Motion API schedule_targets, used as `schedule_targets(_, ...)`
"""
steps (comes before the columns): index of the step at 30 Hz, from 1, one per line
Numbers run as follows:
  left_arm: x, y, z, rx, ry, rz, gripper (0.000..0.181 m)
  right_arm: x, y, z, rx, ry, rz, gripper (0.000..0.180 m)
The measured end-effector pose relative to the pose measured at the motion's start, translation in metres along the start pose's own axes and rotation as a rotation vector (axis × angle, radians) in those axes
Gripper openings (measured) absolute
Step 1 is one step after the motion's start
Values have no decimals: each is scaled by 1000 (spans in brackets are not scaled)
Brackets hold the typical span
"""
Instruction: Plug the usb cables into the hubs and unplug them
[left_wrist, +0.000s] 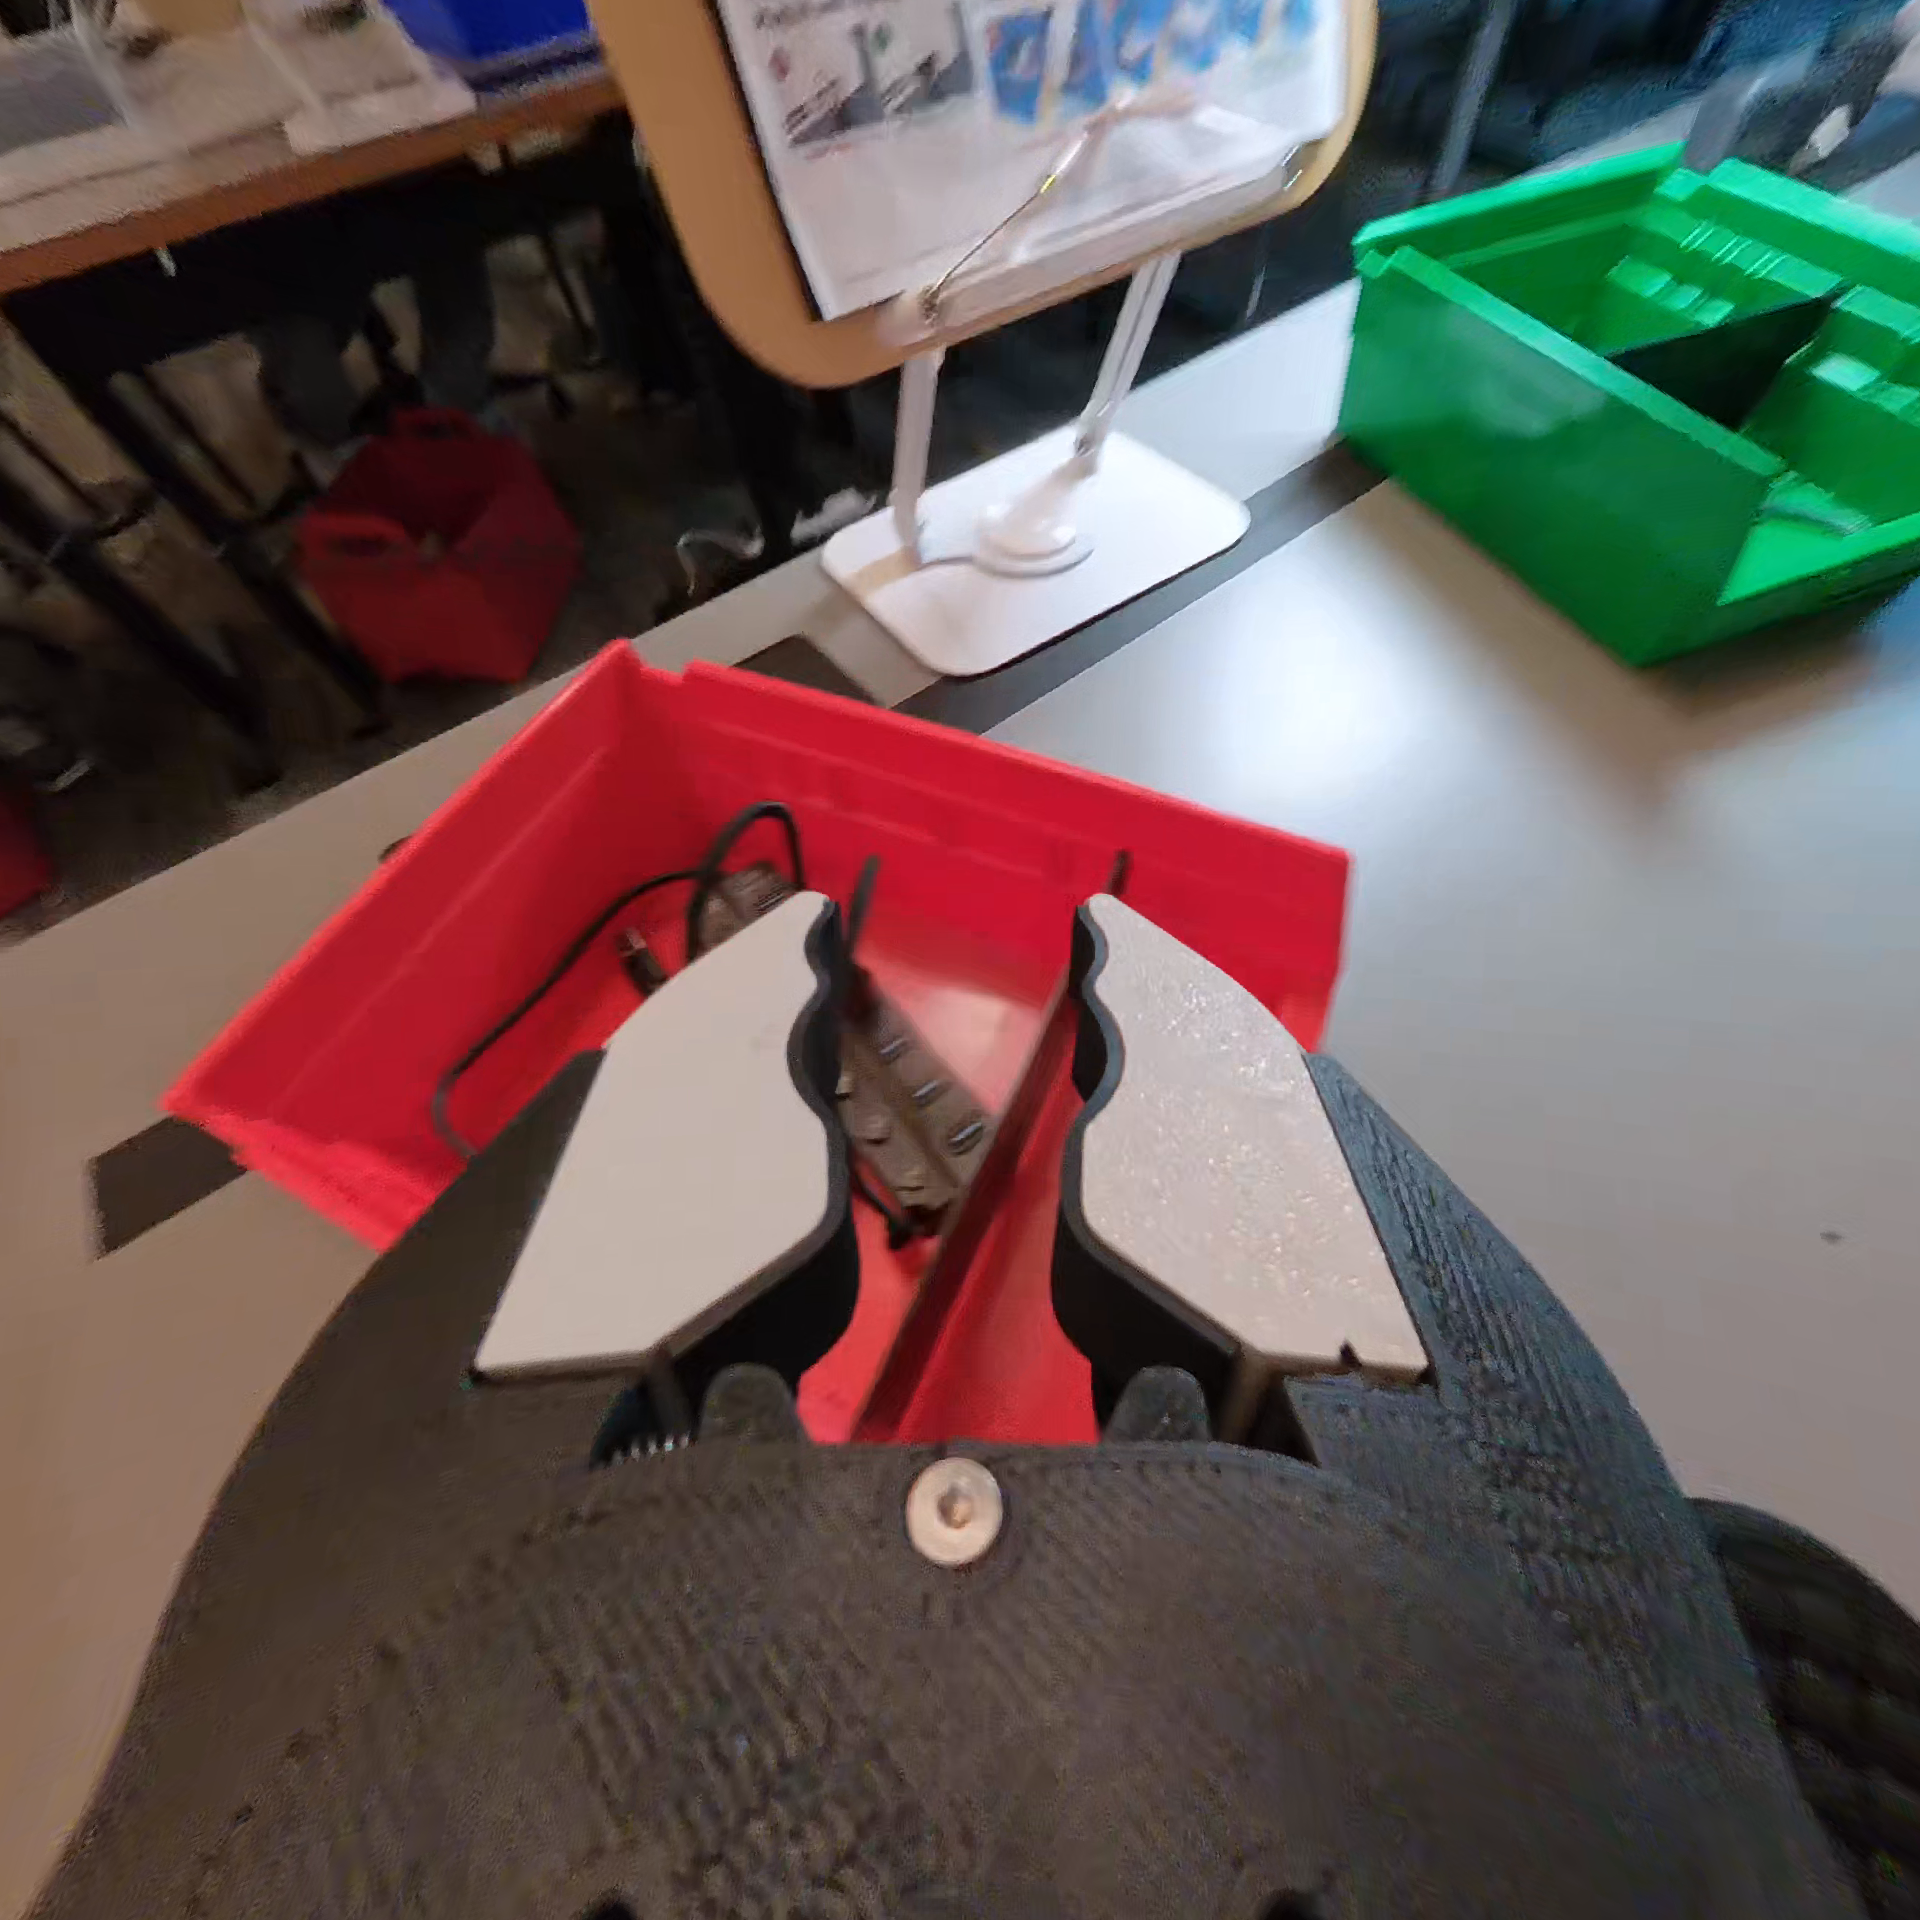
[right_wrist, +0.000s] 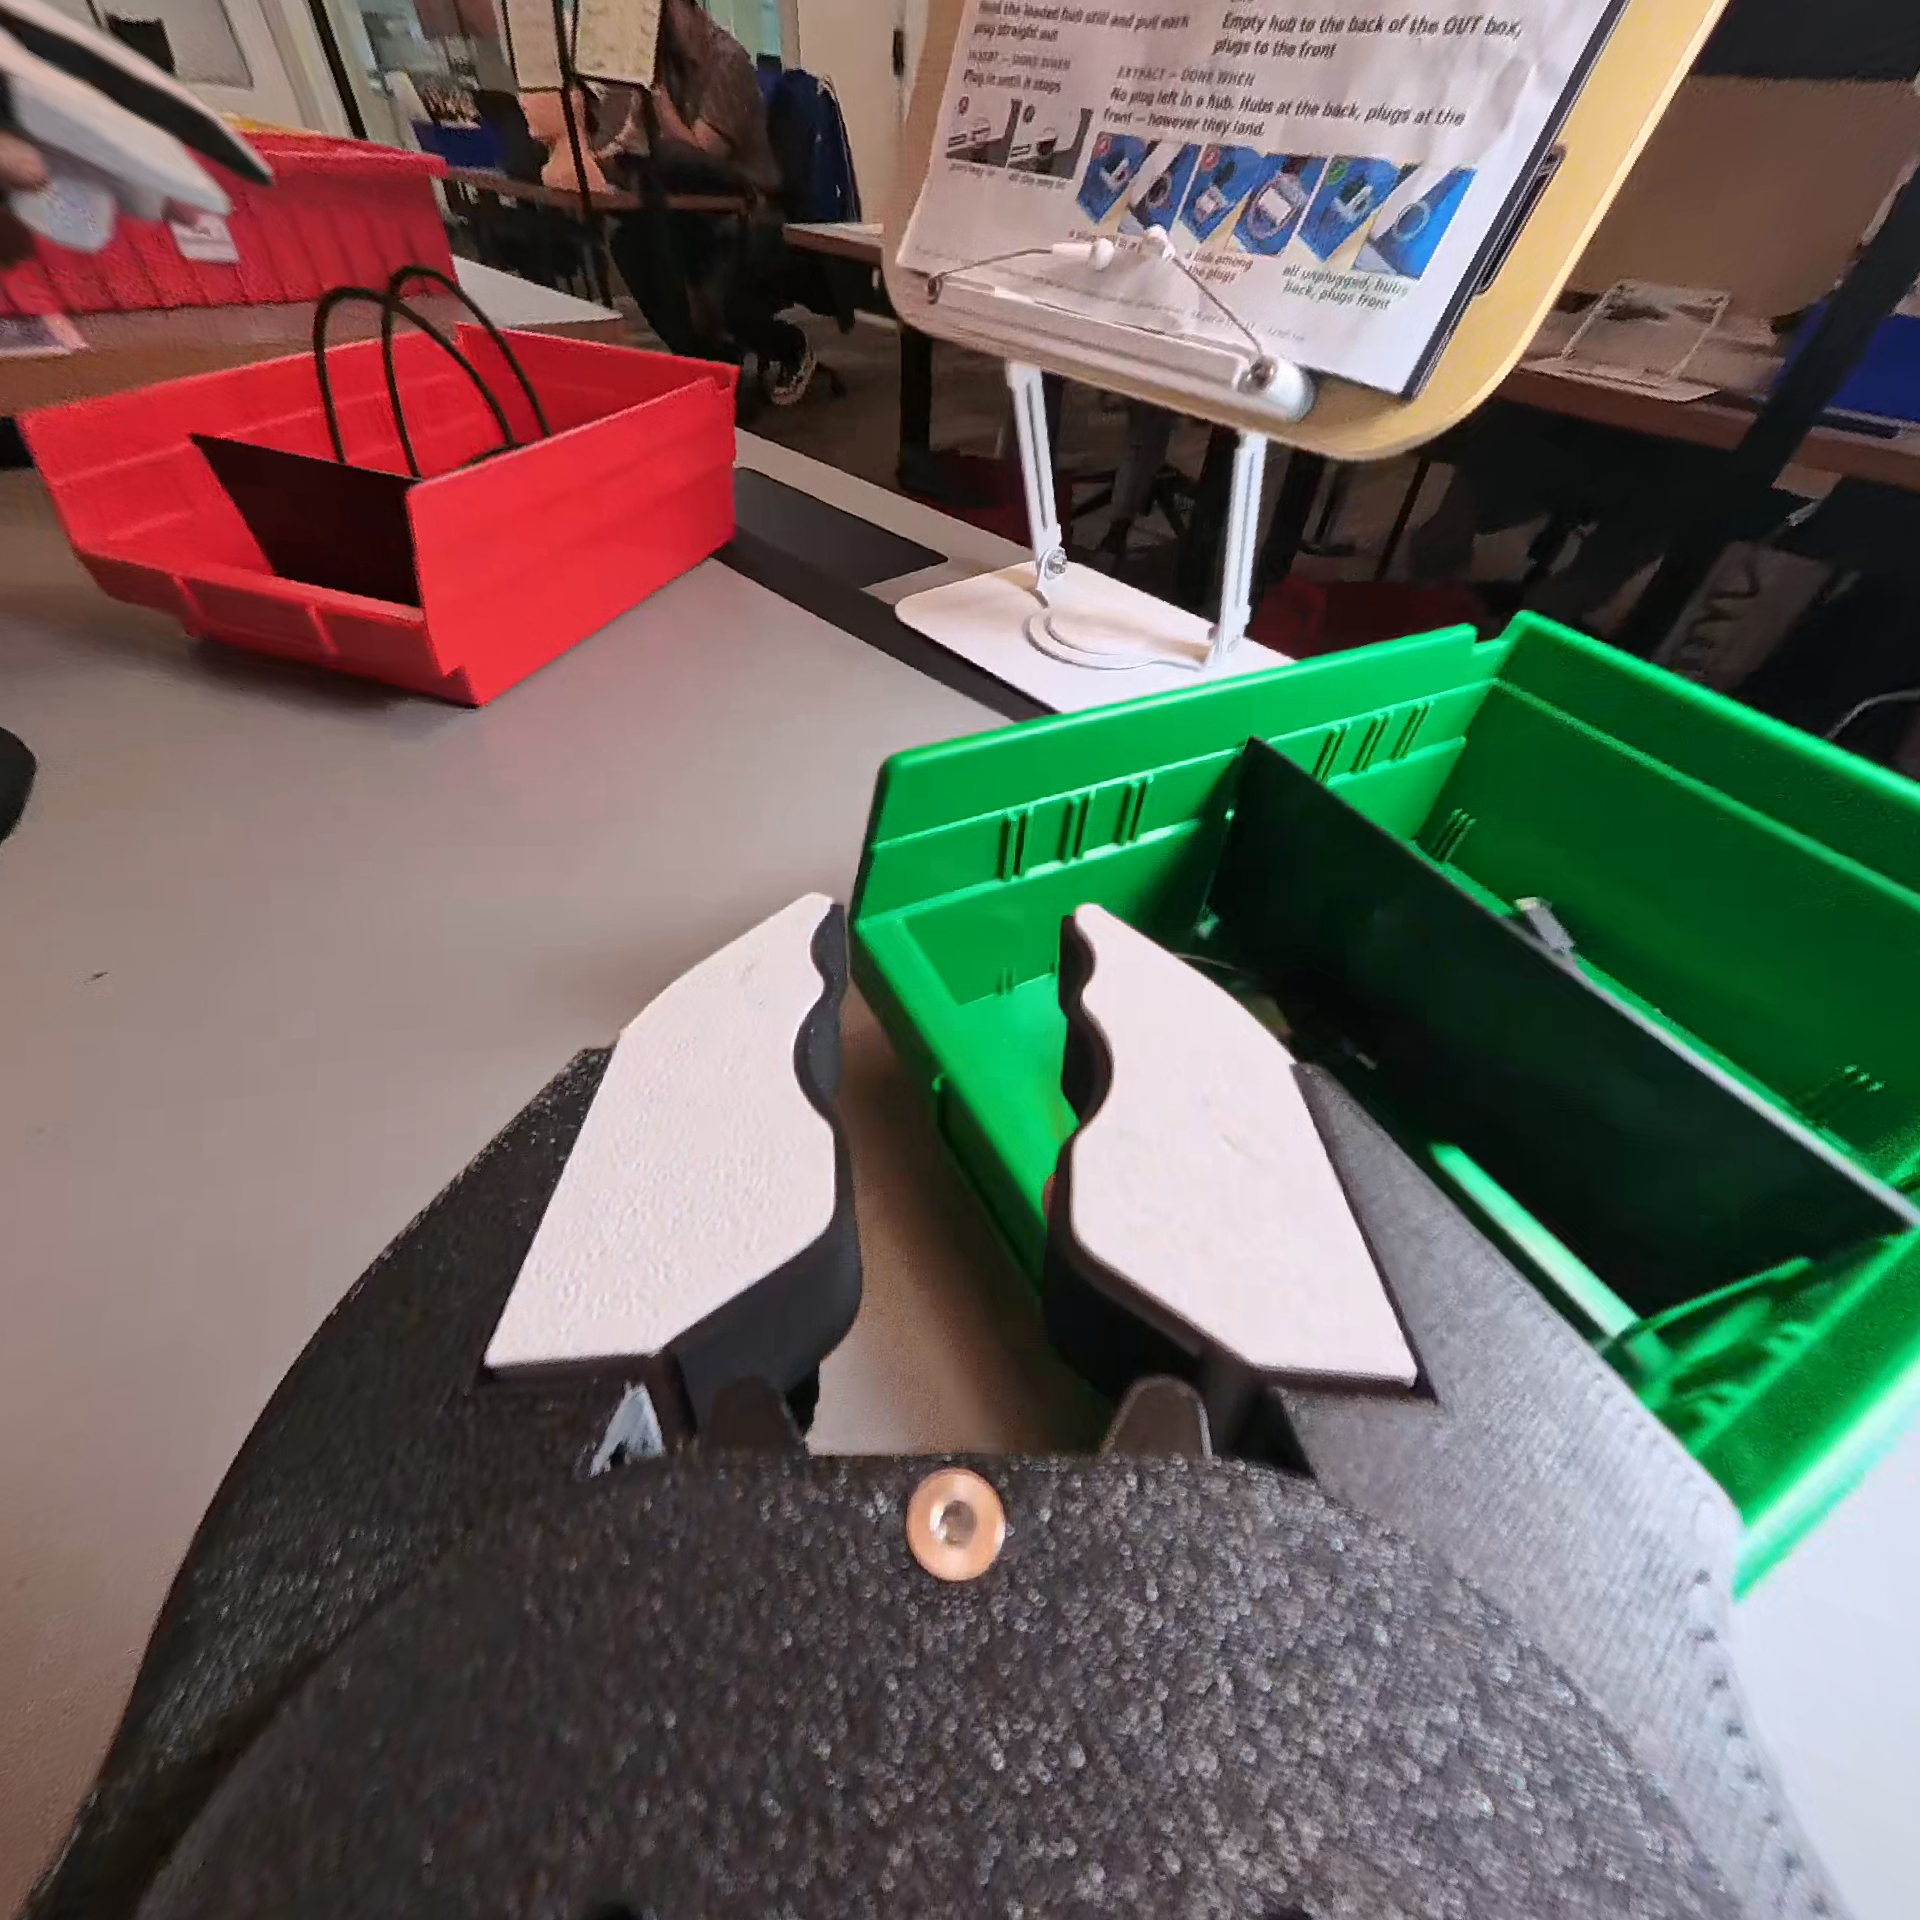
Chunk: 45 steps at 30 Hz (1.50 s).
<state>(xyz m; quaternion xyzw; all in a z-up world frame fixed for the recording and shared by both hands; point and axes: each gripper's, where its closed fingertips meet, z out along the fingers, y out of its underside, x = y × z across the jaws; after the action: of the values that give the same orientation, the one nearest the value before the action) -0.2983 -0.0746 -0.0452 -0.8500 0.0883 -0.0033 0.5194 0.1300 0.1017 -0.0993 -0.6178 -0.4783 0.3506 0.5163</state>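
Two bins share the grey counter (right_wrist: 364, 935), so biggest stuff first: the green bin (right_wrist: 1621, 831) sits on the right with a black divider (right_wrist: 1507, 1039) across it, and the red bin (left_wrist: 540, 935) sits well apart on the left, also split by a dark divider (left_wrist: 997, 1122). Between them at the back there's a white stand holding an instruction sheet (right_wrist: 1195, 166). The hubs are in the red bin: one grey usb hub (left_wrist: 904, 1112) lies just left of the divider, with what looks like a second hub behind it and black cables (left_wrist: 582, 935) looped around that compartment. The left hand-held gripper (left_wrist: 951, 914) hangs right over that bin, jaws spread wide with nothing between them. The right hand-held gripper (right_wrist: 951, 914) is down by the green bin's near-left corner, also wide open and empty. Looks to me like the reach-in stage, nothing plugged by hand yet. Next move probably means dropping the left one onto the hub body, squeezing its sides without snagging a cable, and lifting it clear of the divider so the right can work on a plug.
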Motion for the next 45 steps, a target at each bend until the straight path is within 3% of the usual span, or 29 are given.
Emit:
schedule_targets(4,-30,14,29,-285,5,62,53,-8,12,-3,52,1,1,34)
schedule_targets(9,-32,31,68,-539,84,120,64,-8,6,-7,86,-16,6,31)
schedule_targets(15,-33,63,94,-913,123,265,63,-14,15,-7,68,-48,21,28)
schedule_targets(18,-31,68,105,-1035,151,201,64,-16,16,-6,60,-60,23,26)
schedule_targets(23,-36,53,131,-983,213,-167,67,-20,22,-4,39,-67,17,25)
schedule_targets(31,-71,105,121,-1108,119,-398,79,-20,26,0,23,-73,22,22)
schedule_targets(37,-63,131,128,-1184,125,-400,78,-17,24,-2,34,-64,45,22)
schedule_targets(45,-62,134,132,-1203,79,-399,81,-17,22,-2,51,-78,89,21)
